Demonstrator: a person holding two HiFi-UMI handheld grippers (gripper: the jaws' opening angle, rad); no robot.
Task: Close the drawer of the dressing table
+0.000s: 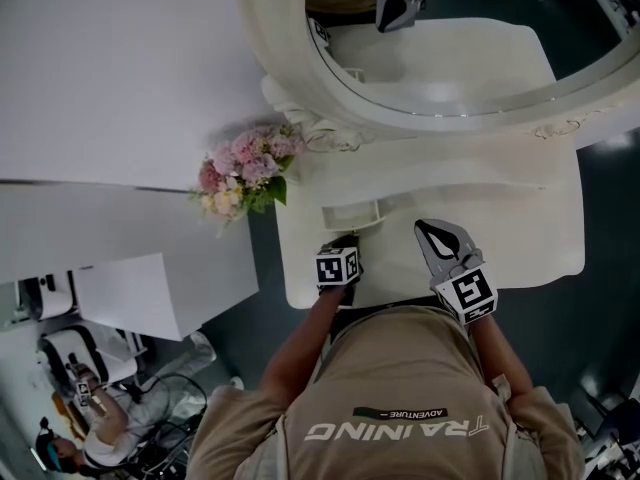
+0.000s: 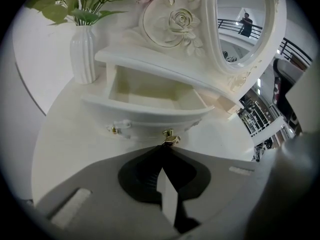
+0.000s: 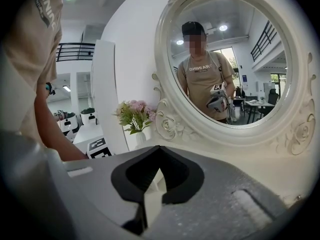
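The white dressing table (image 1: 525, 230) has a small drawer (image 1: 350, 214) under its mirror shelf, and the drawer stands pulled out. In the left gripper view the drawer (image 2: 145, 118) is open and empty, with a gold knob (image 2: 170, 136) at the middle of its curved front. My left gripper (image 2: 164, 147) is shut, its tips right up against that knob with nothing between them. In the head view the left gripper (image 1: 345, 240) points at the drawer front. My right gripper (image 1: 437, 230) hovers over the tabletop to the right, shut and empty, and faces the mirror (image 3: 225, 59).
A white vase (image 2: 83, 54) of pink flowers (image 1: 245, 173) stands on the table's left end, close to the drawer. The big round mirror (image 1: 450, 58) rises behind it. White panels stand at left, and a seated person (image 1: 95, 418) with equipment is on the floor at lower left.
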